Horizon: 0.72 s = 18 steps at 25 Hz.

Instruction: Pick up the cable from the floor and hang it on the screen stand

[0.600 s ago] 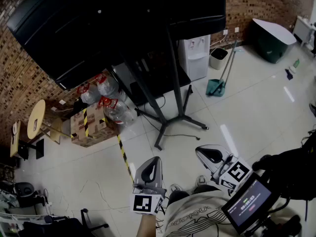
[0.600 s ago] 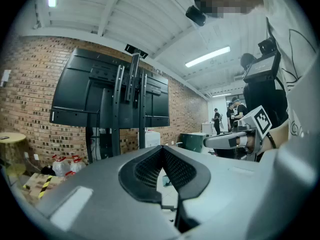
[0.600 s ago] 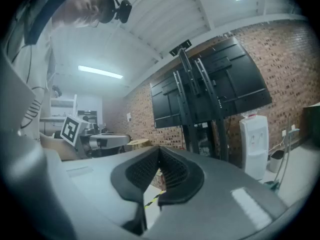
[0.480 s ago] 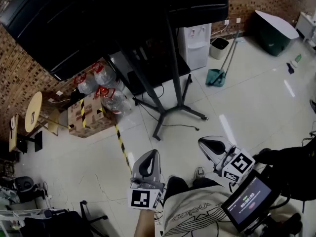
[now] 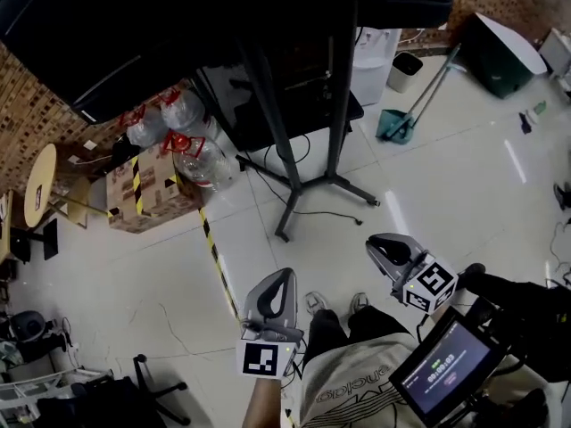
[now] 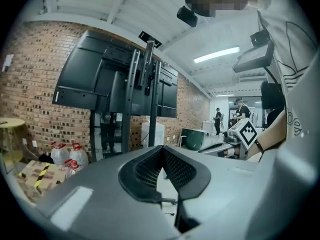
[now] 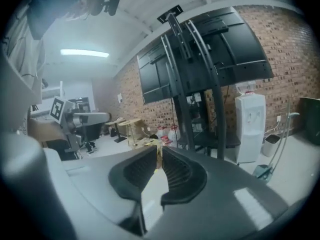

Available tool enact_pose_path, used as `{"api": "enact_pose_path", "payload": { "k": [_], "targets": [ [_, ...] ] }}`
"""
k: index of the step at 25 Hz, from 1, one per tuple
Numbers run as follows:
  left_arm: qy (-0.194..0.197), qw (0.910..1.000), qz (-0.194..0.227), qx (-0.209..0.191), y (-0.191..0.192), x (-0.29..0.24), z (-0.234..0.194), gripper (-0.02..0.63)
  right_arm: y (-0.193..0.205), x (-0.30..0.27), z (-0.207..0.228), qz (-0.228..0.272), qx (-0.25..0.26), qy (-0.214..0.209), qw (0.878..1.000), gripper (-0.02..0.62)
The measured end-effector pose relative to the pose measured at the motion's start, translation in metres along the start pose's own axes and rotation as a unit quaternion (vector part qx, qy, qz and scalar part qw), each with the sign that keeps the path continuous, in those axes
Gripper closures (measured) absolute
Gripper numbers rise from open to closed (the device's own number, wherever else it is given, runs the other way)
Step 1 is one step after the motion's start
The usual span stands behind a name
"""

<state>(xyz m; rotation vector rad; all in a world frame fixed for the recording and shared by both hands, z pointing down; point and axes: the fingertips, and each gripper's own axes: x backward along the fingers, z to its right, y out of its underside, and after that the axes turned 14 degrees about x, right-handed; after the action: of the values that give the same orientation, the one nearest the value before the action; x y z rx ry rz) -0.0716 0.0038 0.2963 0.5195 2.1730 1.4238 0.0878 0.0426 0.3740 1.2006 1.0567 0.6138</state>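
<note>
We hold both grippers low, just ahead of our shoes, over the pale tiled floor (image 5: 464, 185). The left gripper (image 5: 278, 285) sits at about six o'clock in the head view. In the left gripper view its tongs are pressed together at the tips, with nothing between them. The right gripper (image 5: 382, 246) is at about four o'clock of the picture's middle, well apart from the left one. In the right gripper view its tongs stand barely apart, a thin slit of the room showing between the tips, and they pinch nothing.

The cable (image 5: 335, 214) lies on the floor as a thin dark line at twelve o'clock from the right gripper. It runs from the foot of the screen stand (image 5: 342, 105) out toward three o'clock and ends loose on a tile. Neither gripper touches it. The stand's dark legs spread on the floor just beyond the cable, and its posts rise to the large black screen (image 5: 178, 25) that fills the top of the head view.

At nine o'clock of the stand's foot sits a cardboard box (image 5: 143, 194) with yellow-and-black tape, and clear water bottles (image 5: 183, 119) lie on and beside it. A striped tape line (image 5: 214, 257) runs along the floor from the box toward the left gripper. At one o'clock of the stand are a white water dispenser (image 5: 373, 52) and a small bin (image 5: 406, 65). A teal dustpan (image 5: 393, 130) is at two o'clock. A lit tablet (image 5: 442, 374) hangs at our chest, at five o'clock.
</note>
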Motion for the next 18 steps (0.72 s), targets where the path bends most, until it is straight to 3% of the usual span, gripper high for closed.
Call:
{"api": "enact_pose_path", "payload": {
  "k": [4, 7, 13, 18],
  "targets": [
    [0.020, 0.9993, -0.028, 0.016, 0.038, -0.028, -0.044, 0.586, 0.042, -0.040, 0.021, -0.031, 0.003, -0.006, 0.999, 0.540],
    [0.025, 0.9982, -0.054, 0.005, 0.085, -0.061, -0.072, 0.586, 0.084, -0.064, 0.042, -0.039, -0.004, 0.004, 0.999, 0.537],
    [0.044, 0.9927, -0.112, 0.002, 0.211, -0.145, -0.108, 0.586, 0.187, -0.107, 0.064, -0.029, -0.014, 0.031, 0.999, 0.537],
    [0.103, 0.9868, -0.124, -0.015, 0.325, -0.231, -0.116, 0.586, 0.294, -0.139, 0.095, -0.029, -0.008, 0.072, 0.997, 0.519]
  ]
}}
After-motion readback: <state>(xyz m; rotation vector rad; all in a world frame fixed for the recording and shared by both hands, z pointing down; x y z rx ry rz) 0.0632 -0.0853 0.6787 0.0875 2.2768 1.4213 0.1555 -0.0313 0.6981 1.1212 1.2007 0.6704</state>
